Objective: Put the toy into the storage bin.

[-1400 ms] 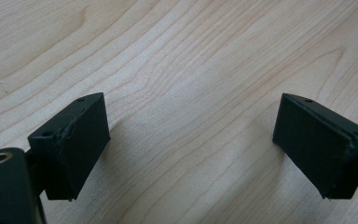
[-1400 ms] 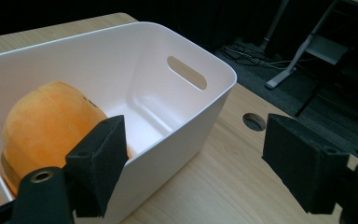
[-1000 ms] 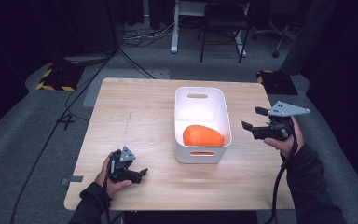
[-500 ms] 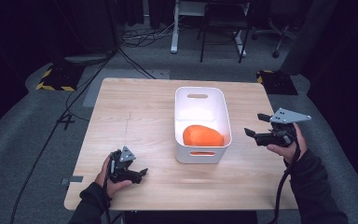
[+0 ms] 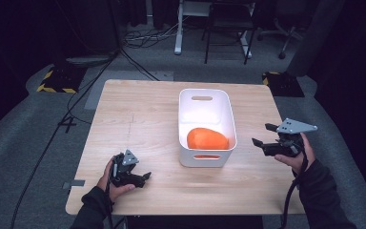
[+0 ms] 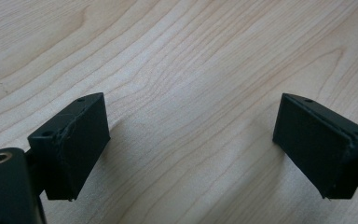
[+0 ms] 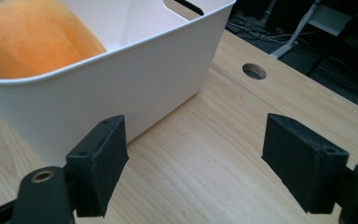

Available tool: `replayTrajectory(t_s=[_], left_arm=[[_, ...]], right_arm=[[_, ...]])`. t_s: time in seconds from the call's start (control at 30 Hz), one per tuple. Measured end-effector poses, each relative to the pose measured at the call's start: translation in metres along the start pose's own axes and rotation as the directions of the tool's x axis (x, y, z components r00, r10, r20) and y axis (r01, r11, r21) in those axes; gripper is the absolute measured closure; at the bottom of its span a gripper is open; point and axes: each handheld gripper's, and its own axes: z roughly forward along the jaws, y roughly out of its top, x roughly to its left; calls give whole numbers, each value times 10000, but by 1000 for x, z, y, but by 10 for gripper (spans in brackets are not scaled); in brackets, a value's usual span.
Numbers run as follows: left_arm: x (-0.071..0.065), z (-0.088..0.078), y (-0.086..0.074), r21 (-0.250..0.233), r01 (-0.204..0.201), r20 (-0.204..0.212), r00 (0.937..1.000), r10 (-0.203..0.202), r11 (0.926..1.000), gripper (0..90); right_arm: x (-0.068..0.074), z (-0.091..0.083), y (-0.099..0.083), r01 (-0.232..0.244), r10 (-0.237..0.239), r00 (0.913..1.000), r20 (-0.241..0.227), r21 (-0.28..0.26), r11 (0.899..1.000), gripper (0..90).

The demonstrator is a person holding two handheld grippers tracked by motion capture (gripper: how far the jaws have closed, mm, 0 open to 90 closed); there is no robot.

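My left gripper (image 5: 143, 176) sits nearest me, low over the near left part of the wooden table (image 5: 138, 119), held in my left hand (image 5: 114, 179). Its jaws stand apart with nothing between them; in the left gripper view there is bare wood grain under and beyond the two black pads (image 6: 74, 144).

My right gripper (image 5: 262, 136) is a little farther out, over the table's right edge, in my right hand (image 5: 293, 155), with the grey three-cornered plate (image 5: 295, 126) on top. Its jaws also stand wide apart and hold nothing. They point leftward toward the white bin (image 5: 207, 102), which stands just beside them but clear of them; in the right gripper view the bin's side wall (image 7: 121, 88) rises right behind my left-hand pad, and open tabletop lies between the two pads.

The orange object (image 5: 207, 138) lies inside that bin, at the bin's near end, resting on the floor and close against the near wall. It is well apart from my left gripper, up and to the right of it across the table, and near my right gripper, to its left with the bin wall between them. It is a rounded, elongated lump; from the high view its long axis runs roughly across the bin, left to right, tilted slightly, with the fuller end toward the right wall. In the right gripper view its soft orange surface (image 7: 32, 37) bulges above the rim.

Farther out, the bin's far end is bare white, with a handle slot (image 5: 202, 98) in the far wall.
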Motion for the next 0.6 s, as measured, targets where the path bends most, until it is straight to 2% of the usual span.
replayTrajectory(t_s=[0.6], left_arm=[[0,0,0,-4,3,-5,10000,-3,10000,108]], right_arm=[[8,8,-37,-210,226,9993,-312,518,9984,221]])
